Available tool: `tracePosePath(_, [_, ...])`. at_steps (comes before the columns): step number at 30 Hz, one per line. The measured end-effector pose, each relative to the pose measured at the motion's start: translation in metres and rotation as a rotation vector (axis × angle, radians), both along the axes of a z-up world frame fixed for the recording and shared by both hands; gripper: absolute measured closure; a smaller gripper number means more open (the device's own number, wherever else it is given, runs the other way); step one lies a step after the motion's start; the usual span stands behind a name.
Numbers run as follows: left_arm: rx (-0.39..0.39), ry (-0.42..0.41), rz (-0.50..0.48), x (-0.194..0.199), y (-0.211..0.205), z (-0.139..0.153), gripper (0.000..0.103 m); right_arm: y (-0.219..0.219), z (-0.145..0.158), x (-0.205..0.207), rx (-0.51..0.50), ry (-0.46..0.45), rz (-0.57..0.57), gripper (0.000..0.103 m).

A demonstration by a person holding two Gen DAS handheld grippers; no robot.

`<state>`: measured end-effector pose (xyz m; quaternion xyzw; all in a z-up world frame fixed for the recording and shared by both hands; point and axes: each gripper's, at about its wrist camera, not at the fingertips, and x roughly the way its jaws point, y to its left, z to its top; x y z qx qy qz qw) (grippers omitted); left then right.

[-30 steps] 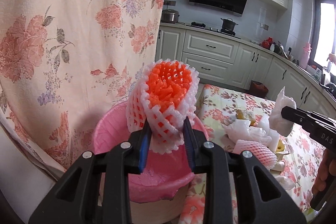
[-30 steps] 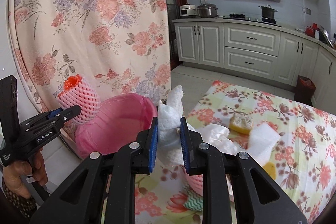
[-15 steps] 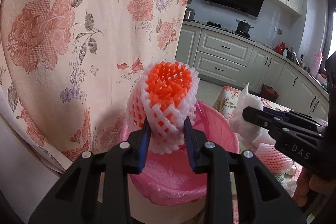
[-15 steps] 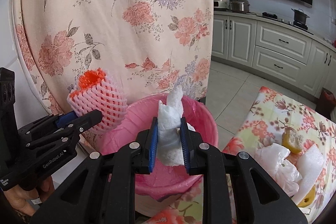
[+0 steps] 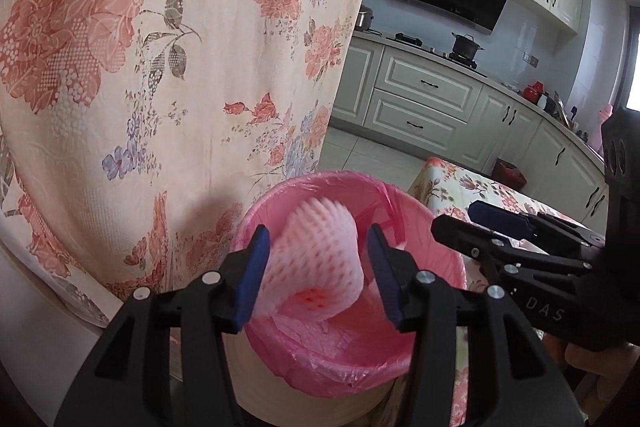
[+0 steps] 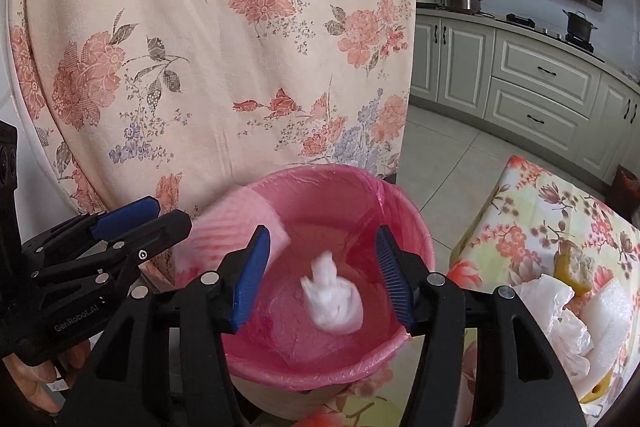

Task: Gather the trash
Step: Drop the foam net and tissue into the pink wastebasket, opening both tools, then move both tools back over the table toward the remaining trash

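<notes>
Trash is dropping into the pink-lined bin [image 6: 404, 227]: the foam net sleeve [image 5: 316, 259] sits loose between the opening jaws of the left hand-held gripper [image 5: 318, 275], low centre of its view, and the white tissue wad [image 6: 334, 301] (blurred, apparently falling) lies free between the opening jaws of the right hand-held gripper [image 6: 324, 275]. More trash waits lower right on the floral-clothed bench [image 6: 600, 227], nearer the right hand; the pile is cut off by the frame edge and the gripper body.
</notes>
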<state>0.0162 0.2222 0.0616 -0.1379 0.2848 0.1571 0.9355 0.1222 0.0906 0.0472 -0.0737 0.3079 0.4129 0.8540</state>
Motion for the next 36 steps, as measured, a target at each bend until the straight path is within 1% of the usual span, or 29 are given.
tracePosePath(1, [0.002, 0.001, -0.002, 0.0, -0.001, 0.0, 0.051, 0.001, -0.001, 0.001, -0.004, 0.0, -0.002, 0.05])
tracePosePath(4, [0.003, -0.007, 0.002, -0.003, -0.003, 0.003, 0.051, -0.003, -0.001, 0.0, -0.002, -0.002, -0.017, 0.049])
tracePosePath(6, [0.002, -0.013, 0.004, -0.006, -0.004, 0.004, 0.05, -0.01, 0.001, -0.002, 0.005, -0.013, -0.035, 0.045])
tracePosePath(7, [0.003, -0.015, 0.003, -0.008, -0.005, 0.005, 0.049, -0.015, 0.001, -0.003, 0.007, -0.016, -0.043, 0.044])
tracePosePath(10, [0.006, -0.015, -0.005, -0.009, -0.01, 0.005, 0.046, -0.03, 0.003, -0.005, 0.013, -0.025, -0.068, 0.043])
tracePosePath(13, [0.003, -0.016, -0.019, -0.009, -0.017, 0.004, 0.045, -0.048, 0.006, -0.007, 0.018, -0.035, -0.093, 0.041])
tracePosePath(14, [0.003, -0.016, -0.025, -0.009, -0.02, 0.004, 0.044, -0.055, 0.006, -0.008, 0.015, -0.042, -0.102, 0.039])
tracePosePath(15, [0.003, -0.016, -0.03, -0.009, -0.023, 0.004, 0.042, -0.062, 0.007, -0.01, 0.013, -0.05, -0.112, 0.038])
tracePosePath(22, [0.007, -0.023, -0.071, -0.009, -0.047, 0.005, 0.037, -0.121, 0.004, -0.019, 0.013, -0.068, -0.191, 0.033])
tracePosePath(30, [-0.004, -0.033, -0.119, -0.008, -0.073, 0.005, 0.036, -0.194, -0.007, -0.027, 0.002, -0.058, -0.294, 0.03])
tracePosePath(36, [-0.013, -0.037, -0.155, -0.008, -0.093, 0.005, 0.035, -0.232, -0.018, -0.035, -0.007, -0.039, -0.347, 0.027])
